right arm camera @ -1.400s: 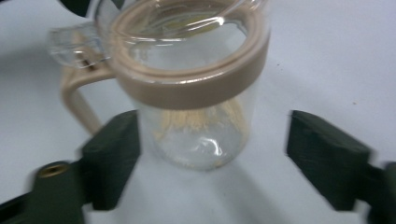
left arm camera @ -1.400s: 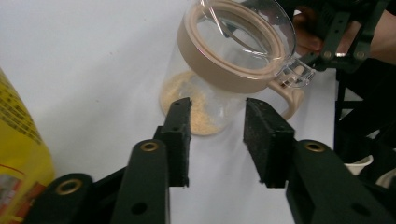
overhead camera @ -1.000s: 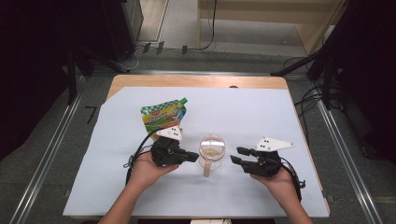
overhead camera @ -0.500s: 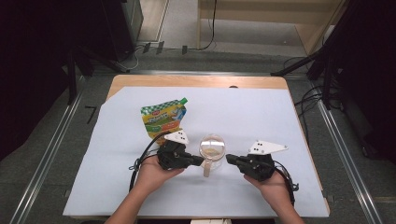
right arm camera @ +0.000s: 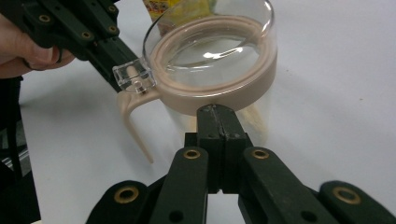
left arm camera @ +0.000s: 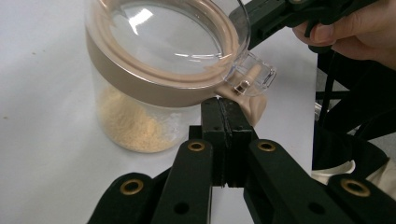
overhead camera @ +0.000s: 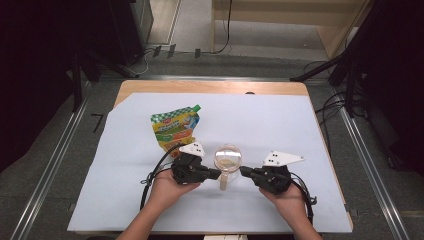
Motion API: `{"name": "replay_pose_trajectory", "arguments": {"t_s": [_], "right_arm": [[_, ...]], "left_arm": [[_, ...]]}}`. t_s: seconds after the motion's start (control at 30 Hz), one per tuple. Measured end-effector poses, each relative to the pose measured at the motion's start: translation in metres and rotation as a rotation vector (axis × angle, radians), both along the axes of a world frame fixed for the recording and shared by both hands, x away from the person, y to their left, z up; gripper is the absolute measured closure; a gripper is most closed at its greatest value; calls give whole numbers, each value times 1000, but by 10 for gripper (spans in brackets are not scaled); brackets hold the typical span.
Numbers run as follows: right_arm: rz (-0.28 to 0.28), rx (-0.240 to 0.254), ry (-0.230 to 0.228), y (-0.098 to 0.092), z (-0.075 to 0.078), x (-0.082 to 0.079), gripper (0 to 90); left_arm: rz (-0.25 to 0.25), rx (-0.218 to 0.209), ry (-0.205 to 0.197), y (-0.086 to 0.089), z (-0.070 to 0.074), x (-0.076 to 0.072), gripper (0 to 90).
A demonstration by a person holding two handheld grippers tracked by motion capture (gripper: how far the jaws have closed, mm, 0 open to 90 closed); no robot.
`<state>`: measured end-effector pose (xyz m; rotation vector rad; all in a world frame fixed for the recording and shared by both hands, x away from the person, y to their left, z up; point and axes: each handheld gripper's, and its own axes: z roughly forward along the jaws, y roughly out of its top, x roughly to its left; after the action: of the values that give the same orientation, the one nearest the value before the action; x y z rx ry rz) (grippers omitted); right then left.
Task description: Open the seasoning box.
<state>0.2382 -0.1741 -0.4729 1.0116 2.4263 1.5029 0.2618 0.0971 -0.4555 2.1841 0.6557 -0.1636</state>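
A glass jar with a beige collar, a clear lid and a beige handle stands on the white sheet, with pale powder in its bottom. My left gripper is shut with nothing between its jaws. Its tip rests at the jar's side, just under the clear lid tab beside the handle. My right gripper is shut too and holds nothing. Its tip touches the beige collar of the jar from the opposite side.
A colourful spouted pouch lies flat behind and to the left of the jar. The white sheet covers a wooden table. Cables trail from both grippers toward the front edge.
Both hands have drawn in toward the jar, the right one more, moving left until its tip meets the collar. The jar has stayed where it was.
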Motion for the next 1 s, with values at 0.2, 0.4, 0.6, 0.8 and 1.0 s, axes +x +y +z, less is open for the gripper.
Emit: {"name": "replay_pose_trajectory", "arguments": {"t_s": [0.2,0.4,0.6,0.8,1.0], "right_arm": [[-37,2,9,-5,0,3,900],[-85,23,28,-12,1,9,900],[-110,-1,7,-18,3,6,900],[-105,-26,-11,-21,8,-7,900],[-105,-16,-4,-24,13,-23,900]], "left_arm": [[-2,-8,-15,-11,-1,-4,900],[-16,-91,1,-23,-2,-2,900],[-32,-75,-12,-28,-1,-2,900],[-56,-67,-14,-37,0,-1,900],[-82,-53,5,-39,1,-1,900]]}}
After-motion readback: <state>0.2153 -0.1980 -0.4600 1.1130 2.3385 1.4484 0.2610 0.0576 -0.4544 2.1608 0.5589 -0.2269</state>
